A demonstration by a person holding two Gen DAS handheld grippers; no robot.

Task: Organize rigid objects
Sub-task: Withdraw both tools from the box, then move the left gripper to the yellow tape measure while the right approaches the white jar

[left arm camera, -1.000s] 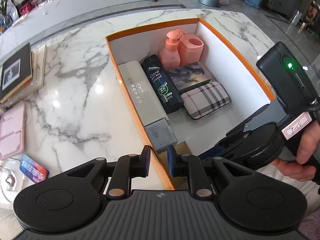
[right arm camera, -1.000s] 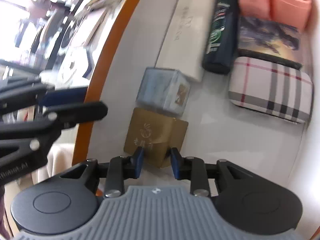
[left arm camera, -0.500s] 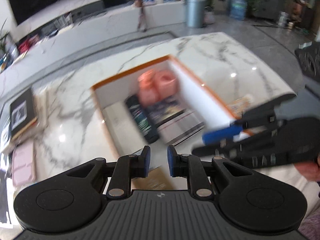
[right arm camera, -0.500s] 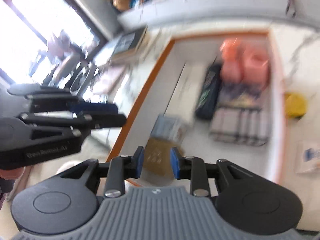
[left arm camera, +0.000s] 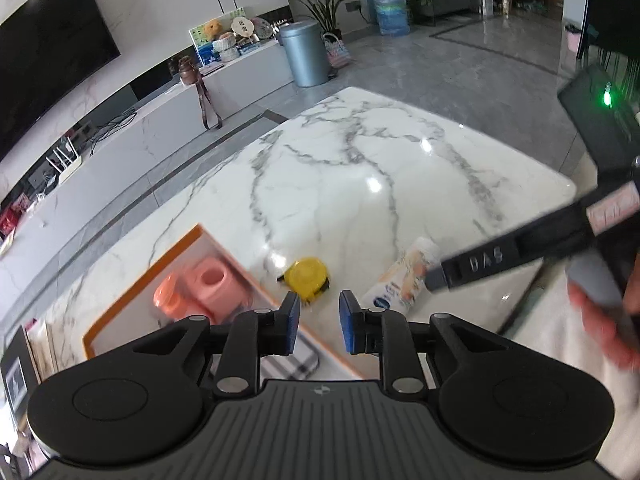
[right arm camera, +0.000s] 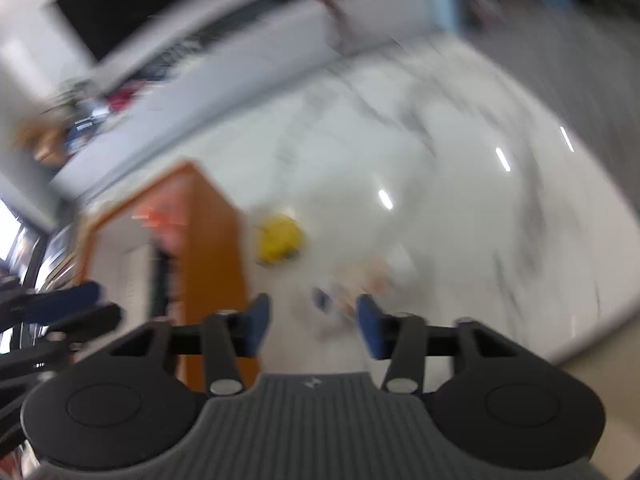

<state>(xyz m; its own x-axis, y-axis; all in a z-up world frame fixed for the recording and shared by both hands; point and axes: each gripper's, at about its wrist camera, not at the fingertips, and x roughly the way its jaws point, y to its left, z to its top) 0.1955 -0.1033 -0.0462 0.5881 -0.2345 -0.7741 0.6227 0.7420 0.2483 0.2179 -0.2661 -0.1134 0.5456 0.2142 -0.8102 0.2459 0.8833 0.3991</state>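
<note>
1. Left gripper (left arm camera: 319,326): jaws narrowly parted, holding nothing.
2. Right gripper (right arm camera: 313,326): jaws wide, holding nothing.
3. Yellow object (left arm camera: 307,279) and white tube (left arm camera: 404,280): on marble table (left arm camera: 380,168), beside orange box (left arm camera: 144,276), near the table's front edge.

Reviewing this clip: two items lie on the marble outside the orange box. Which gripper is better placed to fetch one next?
Right, probably. The right gripper is open with the white tube lying just ahead between its fingers, though that view is blurred. The left gripper is open too, nearer the yellow tape measure beside the orange box.
</note>
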